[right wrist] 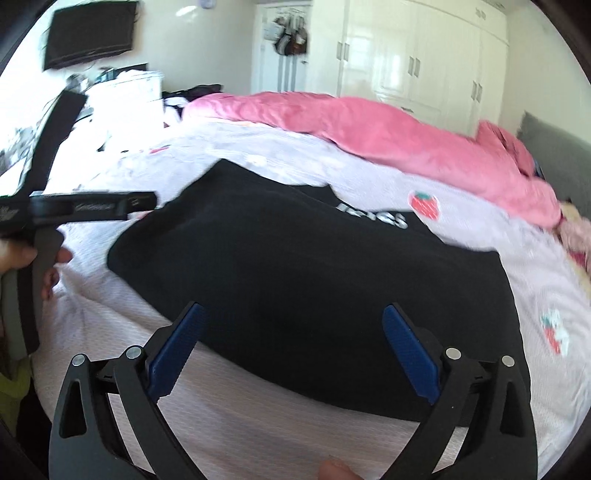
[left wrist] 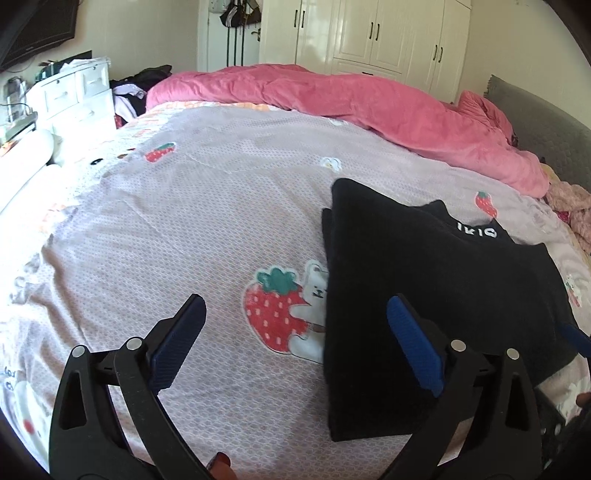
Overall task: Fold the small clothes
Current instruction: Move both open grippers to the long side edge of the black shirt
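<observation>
A black garment with white lettering lies folded flat on the bed, at the right of the left wrist view and across the middle of the right wrist view. My left gripper is open and empty, hovering over the sheet at the garment's left edge, its right finger over the cloth. My right gripper is open and empty, just above the garment's near edge. The left gripper's body shows at the left of the right wrist view, held in a hand.
The bed sheet is pale lilac with strawberry prints. A pink duvet is bunched along the far side. A grey headboard is at the right, white drawers at the left, wardrobes behind.
</observation>
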